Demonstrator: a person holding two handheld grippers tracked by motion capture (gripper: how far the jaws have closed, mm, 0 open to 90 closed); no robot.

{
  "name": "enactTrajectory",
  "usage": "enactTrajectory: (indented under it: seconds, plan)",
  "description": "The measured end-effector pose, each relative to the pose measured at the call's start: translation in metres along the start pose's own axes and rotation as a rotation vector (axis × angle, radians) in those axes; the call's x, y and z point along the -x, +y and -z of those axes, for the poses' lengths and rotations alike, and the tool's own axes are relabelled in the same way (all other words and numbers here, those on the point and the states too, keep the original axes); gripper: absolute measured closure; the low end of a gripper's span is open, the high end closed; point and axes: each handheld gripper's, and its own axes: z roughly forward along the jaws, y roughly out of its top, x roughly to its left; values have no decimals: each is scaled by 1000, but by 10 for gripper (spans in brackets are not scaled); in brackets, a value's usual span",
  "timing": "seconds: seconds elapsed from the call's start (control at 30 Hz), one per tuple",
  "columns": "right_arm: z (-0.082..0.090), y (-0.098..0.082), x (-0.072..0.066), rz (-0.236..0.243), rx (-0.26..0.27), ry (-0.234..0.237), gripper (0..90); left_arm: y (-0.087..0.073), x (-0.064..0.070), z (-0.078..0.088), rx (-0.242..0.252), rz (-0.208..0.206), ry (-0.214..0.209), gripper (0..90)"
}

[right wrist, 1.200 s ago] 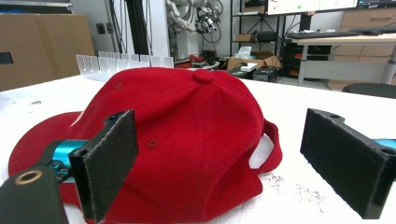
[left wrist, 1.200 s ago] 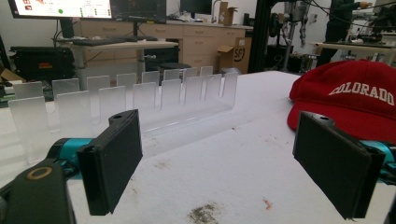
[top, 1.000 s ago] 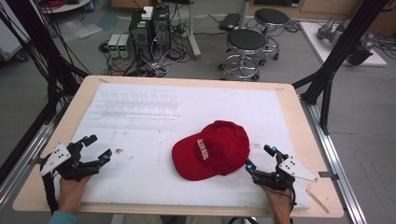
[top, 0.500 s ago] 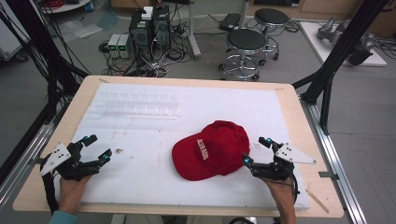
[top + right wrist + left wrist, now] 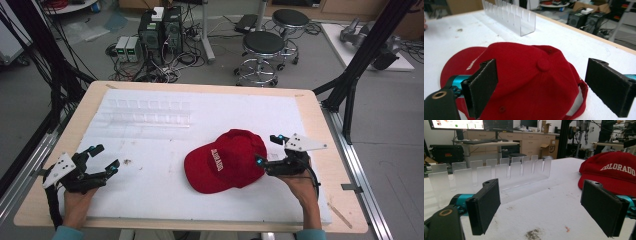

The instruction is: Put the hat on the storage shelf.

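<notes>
1. The red cap (image 5: 227, 161) lies crown-up on the white foam mat (image 5: 150, 145) of the desk (image 5: 310, 107), right of centre, with its brim pointing toward your near-left and its back strap toward your right gripper (image 5: 270, 150).
2. Your right gripper sits at the cap's rear edge with its fingers (image 5: 482, 86) released and spread wide on either side of the crown; they grasp nothing yet. In the right gripper view the top button (image 5: 543, 64) lies between them.
3. Your left gripper (image 5: 105, 159) rests near the left edge of the mat, well apart from the cap, its fingers (image 5: 485, 203) likewise released and empty.
4. Expect the cap to be light and soft: the cloth crown will likely cave in and fold under a pinch rather than resist.
5. The brim looks like the stiffest part, so it should give the firmest hold; the rear strap loop (image 5: 580, 100) is a fair second choice.
6. A pinch on the crown may gather loose fabric only, and the cap could sag or swing.
7. The clear slotted rack (image 5: 147, 112) stands well behind, out of your way.
</notes>
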Motion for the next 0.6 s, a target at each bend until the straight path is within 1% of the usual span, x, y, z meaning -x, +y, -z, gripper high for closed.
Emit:
enactTrajectory:
  seconds: [0.03,0.07,0.13,0.17,0.27,0.3,0.33,0.37,0.43,0.47,0.5,0.53,0.6]
  plan:
    - [-2,2,2,13,-7,-2,103,0,0,0,0,0,0,164]
    - [-4,4,3,18,-16,5,103,0,0,0,0,-1,0,164]
    - [-7,7,8,15,-8,17,103,0,0,0,-1,-2,0,164]
    - [-10,9,12,-3,-6,36,103,0,0,0,-1,-3,0,164]
    - [-15,8,18,-16,-21,50,103,0,0,0,-1,-3,0,165]
    - [-15,8,18,-16,-21,50,103,0,0,0,-1,-3,0,165]
    - [-19,6,22,-33,-40,66,103,0,0,0,-1,-2,0,165]
    - [-21,5,23,-35,-47,65,103,0,0,0,-1,-2,0,165]
    - [-23,4,24,-39,-53,69,103,0,0,0,0,-2,0,165]
    - [-25,3,25,-52,-61,79,103,0,0,0,0,-2,0,165]
    - [-27,1,26,-62,-77,79,103,0,0,0,0,-2,0,165]
    - [-27,1,26,-62,-77,79,103,0,0,0,0,-2,0,165]
    - [-30,-3,27,-80,-78,87,103,0,0,0,0,-3,0,165]
